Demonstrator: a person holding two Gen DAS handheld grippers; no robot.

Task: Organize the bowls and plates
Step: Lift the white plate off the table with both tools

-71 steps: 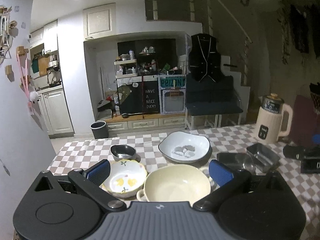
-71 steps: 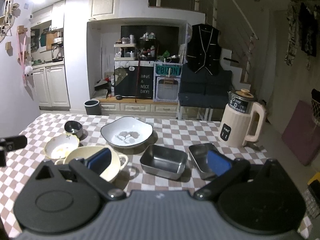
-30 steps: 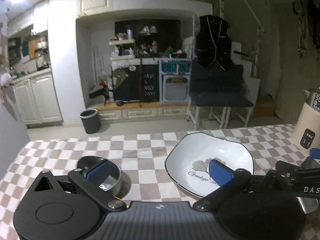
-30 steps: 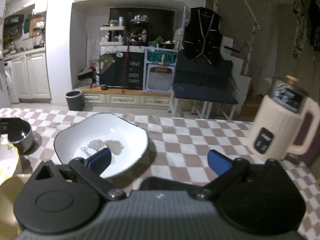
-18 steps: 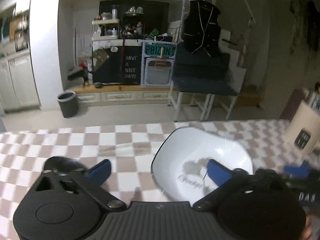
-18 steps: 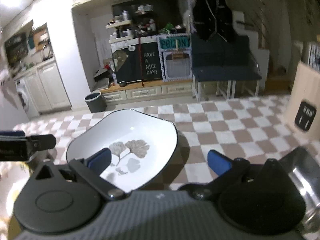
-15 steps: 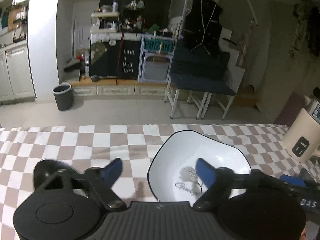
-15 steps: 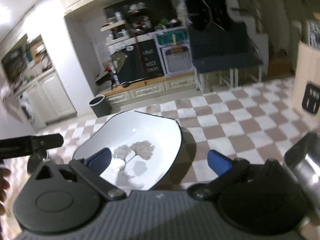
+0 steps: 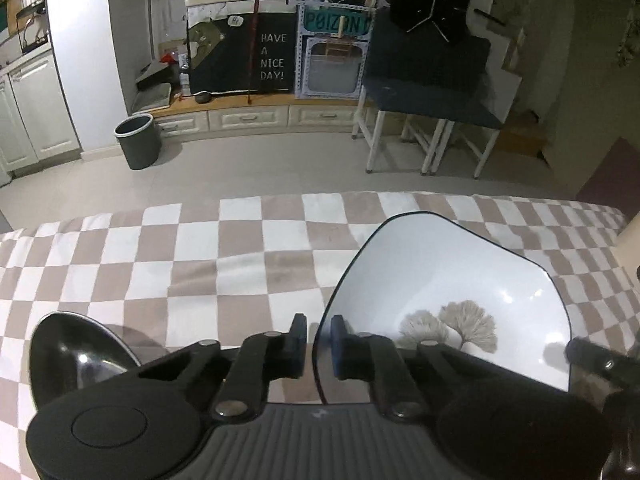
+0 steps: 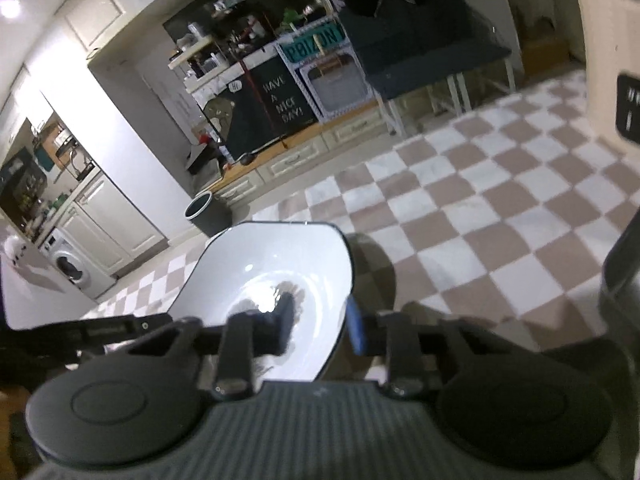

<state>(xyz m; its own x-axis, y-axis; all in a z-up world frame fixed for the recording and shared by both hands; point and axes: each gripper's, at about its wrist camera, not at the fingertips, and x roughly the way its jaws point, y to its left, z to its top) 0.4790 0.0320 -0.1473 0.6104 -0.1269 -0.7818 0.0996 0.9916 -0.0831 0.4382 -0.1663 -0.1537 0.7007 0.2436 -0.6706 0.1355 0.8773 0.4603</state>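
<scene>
A white bowl (image 9: 448, 288) with a black rim and a leaf print sits on the checked tablecloth (image 9: 200, 256). My left gripper (image 9: 319, 336) straddles its left rim. Its jaws are closing, with one pad outside and one inside, pinched on the thin wall. In the right wrist view the same white bowl (image 10: 272, 268) lies ahead. My right gripper (image 10: 320, 324) straddles its right rim and its jaws are closing. The inner pad still stands off the wall. A small steel bowl (image 9: 72, 356) sits left of the left gripper.
A steel tray (image 10: 624, 276) stands at the right edge, and a cream kettle (image 10: 608, 64) stands behind it. The table's far edge (image 9: 320, 196) runs just beyond the bowl, with floor and a grey bin (image 9: 138, 142) past it.
Both grippers moved forward and down onto the white bowl, one at each side. Their jaws went from wide open to narrow around its rim, and the right gripper rolled.
</scene>
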